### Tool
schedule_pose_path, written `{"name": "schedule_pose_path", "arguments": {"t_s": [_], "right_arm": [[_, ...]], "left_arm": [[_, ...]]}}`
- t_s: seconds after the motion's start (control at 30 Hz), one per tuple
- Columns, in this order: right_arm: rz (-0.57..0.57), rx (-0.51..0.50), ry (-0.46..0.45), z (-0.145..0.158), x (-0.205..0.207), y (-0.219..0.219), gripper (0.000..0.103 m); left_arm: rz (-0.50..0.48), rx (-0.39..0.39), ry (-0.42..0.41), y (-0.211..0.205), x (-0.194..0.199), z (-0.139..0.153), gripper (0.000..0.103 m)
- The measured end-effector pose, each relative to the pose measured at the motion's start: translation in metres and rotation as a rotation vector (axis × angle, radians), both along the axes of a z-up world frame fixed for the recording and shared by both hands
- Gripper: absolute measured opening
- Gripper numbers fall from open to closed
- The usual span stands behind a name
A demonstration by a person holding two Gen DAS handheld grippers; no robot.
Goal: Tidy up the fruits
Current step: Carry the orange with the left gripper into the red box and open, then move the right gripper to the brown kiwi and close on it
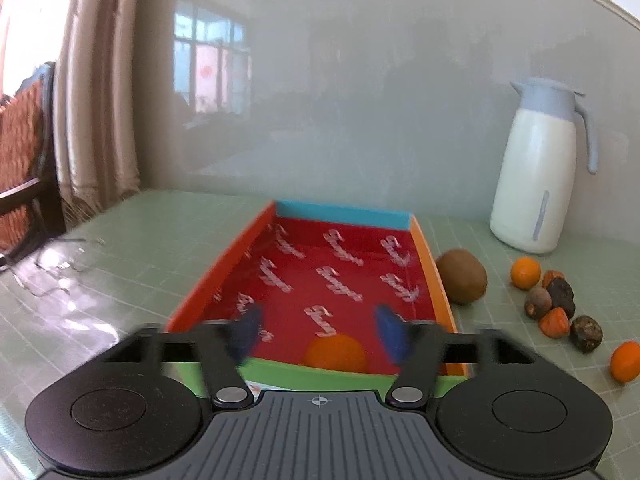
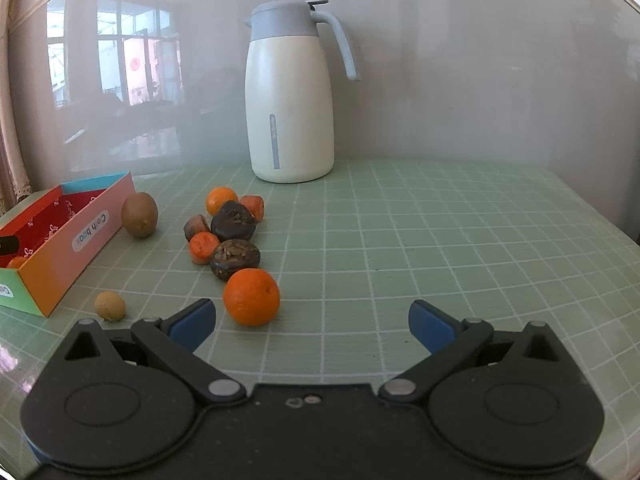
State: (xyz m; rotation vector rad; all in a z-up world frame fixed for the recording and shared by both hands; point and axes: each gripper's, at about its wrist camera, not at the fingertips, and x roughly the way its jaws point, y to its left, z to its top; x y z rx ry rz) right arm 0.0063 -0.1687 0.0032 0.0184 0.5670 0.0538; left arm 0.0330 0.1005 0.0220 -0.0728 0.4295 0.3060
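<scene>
Left gripper [image 1: 318,332] jaws apart above the orange [image 1: 335,352] in the box [image 1: 434,276]; right gripper [image 2: 312,326], jaws apart, should take the big orange [image 2: 251,297] ahead.

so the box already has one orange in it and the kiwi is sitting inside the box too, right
Not quite. The box does hold one orange, but the kiwi is not inside: it sits on the table just outside the box's long wall, beside the other loose fruit. The right wrist view shows this most clearly.
</scene>
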Motion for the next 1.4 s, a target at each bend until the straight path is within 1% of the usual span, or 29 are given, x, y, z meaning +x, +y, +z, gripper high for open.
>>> {"name": "schedule_pose_path", "arguments": {"t_s": [0.03,0.07,0.13,0.33,0.5,0.67,0.77,0.9,1.07,1.2,1.37,1.4], "right_arm": [[0.002,0.001,-0.002,0.0,0.0,0.0,0.103],[0.007,0.002,-0.007,0.0,-0.001,0.0,0.103],[0.016,0.009,-0.015,0.002,-0.002,0.0,0.103],[0.064,0.012,-0.022,0.003,-0.002,0.01,0.103],[0.105,-0.034,-0.065,0.006,-0.006,0.027,0.103],[0.143,-0.065,-0.105,0.008,-0.007,0.039,0.103],[0.133,-0.067,-0.115,0.009,-0.002,0.039,0.103],[0.132,-0.035,-0.129,0.012,0.003,0.039,0.103],[0.139,-0.052,-0.118,0.014,0.014,0.047,0.103],[0.187,-0.042,-0.135,0.018,0.023,0.06,0.103],[0.247,-0.058,-0.148,0.023,0.044,0.088,0.101],[0.255,-0.057,-0.148,0.023,0.049,0.092,0.099]], "left_arm": [[0.012,0.011,-0.02,0.0,-0.004,0.003,0.1],[0.021,0.022,-0.051,-0.001,-0.01,0.006,0.103],[0.026,0.024,-0.087,0.0,-0.018,0.01,0.103],[0.043,0.065,-0.086,0.002,-0.023,0.013,0.103],[0.064,0.089,-0.095,0.007,-0.028,0.014,0.103],[0.093,0.074,-0.111,0.015,-0.033,0.014,0.103],[0.112,0.063,-0.114,0.022,-0.035,0.014,0.103],[0.118,0.058,-0.113,0.026,-0.036,0.012,0.103],[0.12,0.07,-0.093,0.031,-0.036,0.01,0.103],[0.168,0.083,-0.087,0.039,-0.038,0.01,0.103],[0.229,0.074,-0.083,0.057,-0.042,0.008,0.103],[0.241,0.07,-0.082,0.061,-0.043,0.008,0.103]]}}
